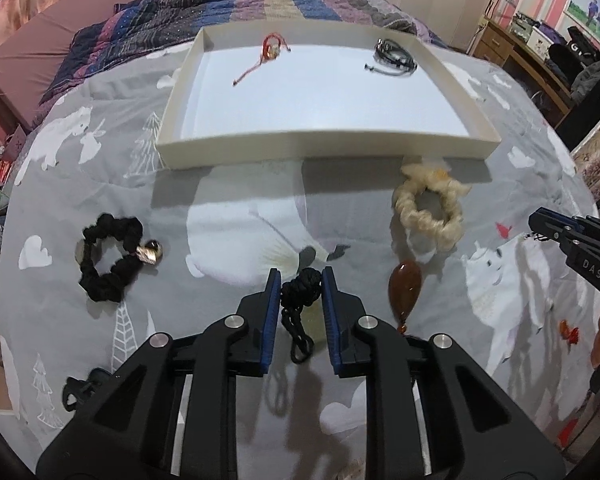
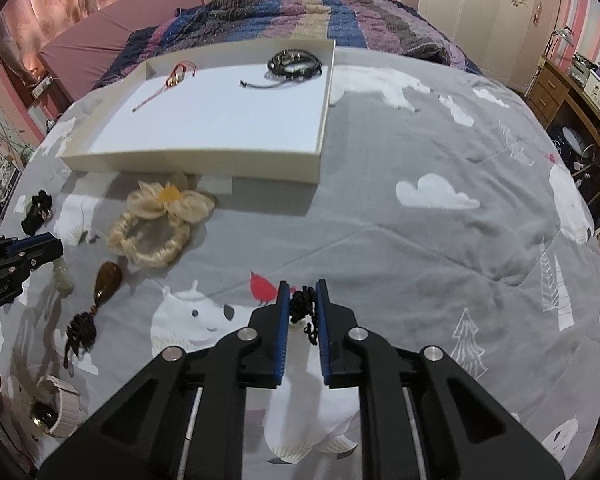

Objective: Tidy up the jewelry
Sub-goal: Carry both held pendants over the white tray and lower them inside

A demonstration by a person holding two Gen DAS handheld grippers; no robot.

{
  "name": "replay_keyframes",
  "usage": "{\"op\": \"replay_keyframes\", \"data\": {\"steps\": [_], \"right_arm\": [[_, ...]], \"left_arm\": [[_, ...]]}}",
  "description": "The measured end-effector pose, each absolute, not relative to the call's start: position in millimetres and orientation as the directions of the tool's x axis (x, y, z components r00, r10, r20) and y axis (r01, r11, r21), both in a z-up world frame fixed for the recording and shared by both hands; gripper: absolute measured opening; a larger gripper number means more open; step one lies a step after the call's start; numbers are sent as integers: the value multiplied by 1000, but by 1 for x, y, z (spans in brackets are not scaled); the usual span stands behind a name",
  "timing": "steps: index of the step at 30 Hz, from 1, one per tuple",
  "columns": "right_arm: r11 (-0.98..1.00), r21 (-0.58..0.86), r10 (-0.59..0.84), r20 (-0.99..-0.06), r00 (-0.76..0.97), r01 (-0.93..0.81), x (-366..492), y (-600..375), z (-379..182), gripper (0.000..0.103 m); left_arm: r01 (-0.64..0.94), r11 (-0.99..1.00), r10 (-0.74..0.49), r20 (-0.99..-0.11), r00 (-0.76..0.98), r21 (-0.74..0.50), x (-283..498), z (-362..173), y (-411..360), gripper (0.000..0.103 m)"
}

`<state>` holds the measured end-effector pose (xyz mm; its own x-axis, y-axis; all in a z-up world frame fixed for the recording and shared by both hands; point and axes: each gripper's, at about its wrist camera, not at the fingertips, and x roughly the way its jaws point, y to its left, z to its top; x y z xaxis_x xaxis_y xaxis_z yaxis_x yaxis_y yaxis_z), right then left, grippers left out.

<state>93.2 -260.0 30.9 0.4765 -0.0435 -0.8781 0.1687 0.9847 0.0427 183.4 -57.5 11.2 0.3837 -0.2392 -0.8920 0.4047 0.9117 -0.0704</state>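
Note:
In the left wrist view, my left gripper is shut on a black knotted cord whose loop trails back between the fingers; something pale green shows under it. Seen from the right wrist, my left gripper has a pale jade pendant below its tips. My right gripper is shut on a black braided cord just above the bedspread, and it also shows at the right edge as my right gripper. The white tray holds a red cord bracelet and a black bracelet.
On the grey bedspread lie a black scrunchie, a cream scrunchie, an amber pendant, a black hair clip and a white-banded watch. A striped quilt lies behind the tray.

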Motion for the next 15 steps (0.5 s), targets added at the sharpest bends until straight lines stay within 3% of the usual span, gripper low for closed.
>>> {"op": "replay_keyframes", "data": {"steps": [15], "right_arm": [[990, 72, -13, -809, 587, 121, 167, -250, 112, 13]], "left_arm": [[373, 917, -322, -813, 484, -141, 247, 111, -58, 17]]}}
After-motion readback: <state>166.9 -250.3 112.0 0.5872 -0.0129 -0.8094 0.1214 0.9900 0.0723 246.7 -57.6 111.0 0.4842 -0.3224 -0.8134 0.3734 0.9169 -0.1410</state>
